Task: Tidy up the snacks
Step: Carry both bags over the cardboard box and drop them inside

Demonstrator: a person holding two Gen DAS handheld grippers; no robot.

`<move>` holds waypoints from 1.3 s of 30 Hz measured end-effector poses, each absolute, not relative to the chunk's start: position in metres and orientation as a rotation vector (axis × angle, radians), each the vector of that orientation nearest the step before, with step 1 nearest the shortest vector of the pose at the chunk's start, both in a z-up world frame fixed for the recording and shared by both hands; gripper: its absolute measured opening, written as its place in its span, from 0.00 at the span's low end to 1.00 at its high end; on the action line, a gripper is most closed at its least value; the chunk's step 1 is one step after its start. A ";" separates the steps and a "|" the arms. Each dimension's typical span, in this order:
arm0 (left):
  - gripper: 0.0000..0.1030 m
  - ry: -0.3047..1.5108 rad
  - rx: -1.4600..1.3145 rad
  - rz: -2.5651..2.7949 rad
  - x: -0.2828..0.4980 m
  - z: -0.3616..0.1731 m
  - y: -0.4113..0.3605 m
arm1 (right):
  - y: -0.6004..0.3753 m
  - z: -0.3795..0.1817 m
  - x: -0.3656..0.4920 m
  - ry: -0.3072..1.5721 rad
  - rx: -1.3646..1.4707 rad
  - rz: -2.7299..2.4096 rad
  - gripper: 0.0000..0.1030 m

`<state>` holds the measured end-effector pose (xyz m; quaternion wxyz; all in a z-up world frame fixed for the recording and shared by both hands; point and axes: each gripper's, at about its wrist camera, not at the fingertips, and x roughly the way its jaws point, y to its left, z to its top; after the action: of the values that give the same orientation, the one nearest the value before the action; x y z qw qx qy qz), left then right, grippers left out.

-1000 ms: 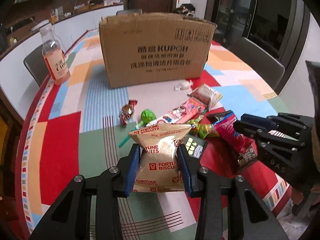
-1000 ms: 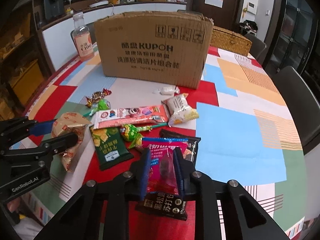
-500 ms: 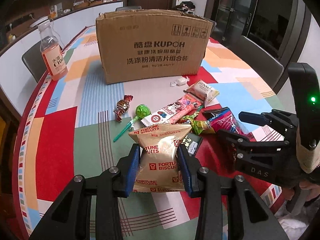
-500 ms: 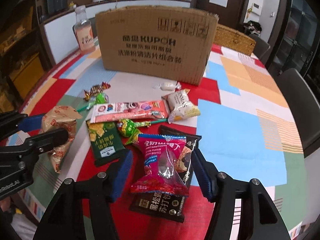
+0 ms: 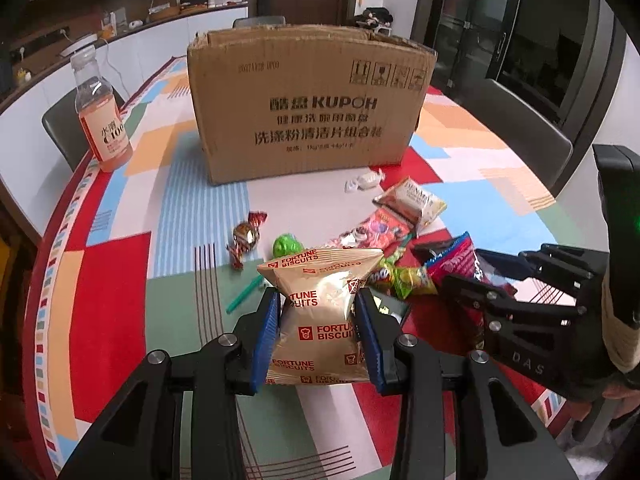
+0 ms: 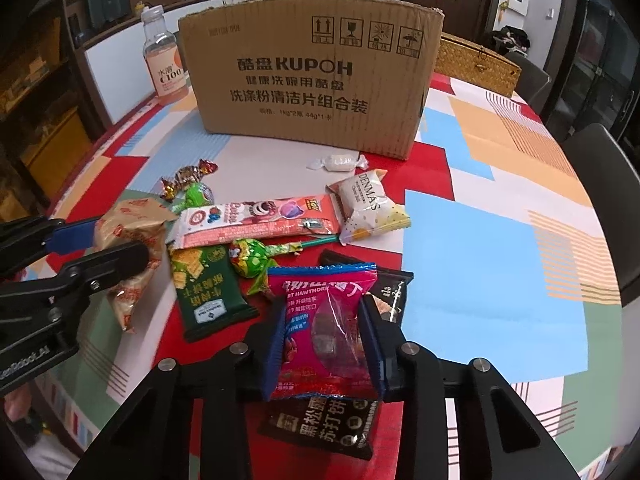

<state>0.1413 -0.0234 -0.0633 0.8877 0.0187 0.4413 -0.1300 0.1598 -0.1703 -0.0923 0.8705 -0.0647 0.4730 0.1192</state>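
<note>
My left gripper is shut on a gold Fortune Biscuits packet, held upright above the patterned tablecloth. In the right wrist view, the jaws of my right gripper are closing on a pink hawthorn packet, and both blue pads touch its sides. Under it lies a black packet. Loose snacks lie ahead: a green packet, a long pink bar, a white Denmas packet, a lollipop and wrapped candies. A brown cardboard box stands behind them.
A drink bottle stands left of the box near the table edge. A wicker basket sits behind the box on the right. Dark chairs ring the round table.
The right gripper held the pink packet, spread wide around it half a second ago, and has closed back onto it. The left gripper keeps its hold on the biscuit packet.
</note>
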 end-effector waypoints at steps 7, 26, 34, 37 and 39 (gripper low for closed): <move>0.37 0.837 0.035 -0.275 0.148 -0.035 -0.022 | -0.170 -0.063 0.160 0.915 -0.116 0.262 0.35; 0.37 0.556 0.069 -0.262 0.235 0.086 -0.013 | -0.167 0.063 0.246 0.583 -0.060 0.262 0.35; 0.37 0.603 0.064 -0.266 0.295 0.094 -0.011 | -0.162 0.077 0.301 0.596 -0.055 0.265 0.35; 0.37 0.641 0.060 -0.268 0.315 0.092 -0.013 | -0.161 0.076 0.316 0.608 -0.062 0.259 0.35; 0.37 0.656 0.075 -0.258 0.328 0.091 -0.016 | -0.160 0.076 0.327 0.619 -0.062 0.260 0.35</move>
<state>0.3277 -0.0156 0.0909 0.9378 0.0366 0.3214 -0.1261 0.3269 -0.1600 0.0758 0.9437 -0.0303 0.3039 0.1275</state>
